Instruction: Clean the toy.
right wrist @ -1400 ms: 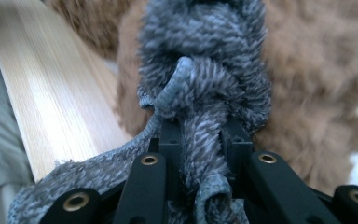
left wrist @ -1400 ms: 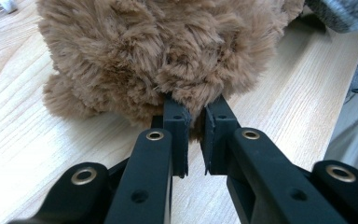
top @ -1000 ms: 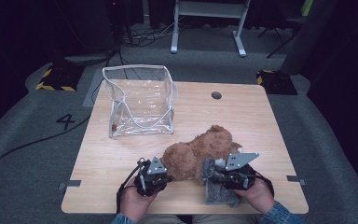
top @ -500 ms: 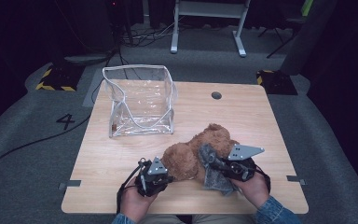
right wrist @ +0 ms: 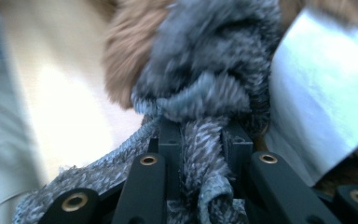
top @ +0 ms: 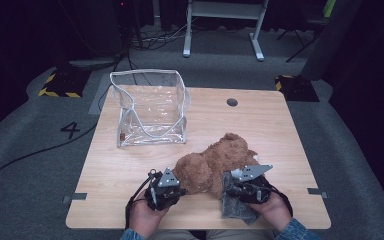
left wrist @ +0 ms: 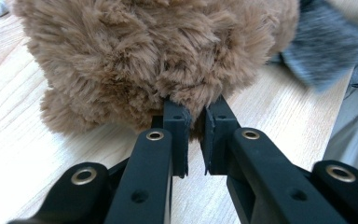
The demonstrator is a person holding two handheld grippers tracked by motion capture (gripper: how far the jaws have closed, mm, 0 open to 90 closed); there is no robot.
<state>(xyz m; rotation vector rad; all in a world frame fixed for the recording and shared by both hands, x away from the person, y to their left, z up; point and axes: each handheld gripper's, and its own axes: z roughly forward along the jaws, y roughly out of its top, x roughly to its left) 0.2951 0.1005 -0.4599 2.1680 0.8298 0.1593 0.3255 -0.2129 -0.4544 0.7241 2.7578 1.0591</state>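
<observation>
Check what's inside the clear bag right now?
The clear bag stands open, and only its own creased plastic and a small dark speck near its bottom left corner show through its walls. The teddy and grey cloth lie outside it.

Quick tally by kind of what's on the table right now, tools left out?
Brown plush bear: 1
Grey fuzzy cloth: 1
Clear plastic bag: 1
Total: 3
</observation>
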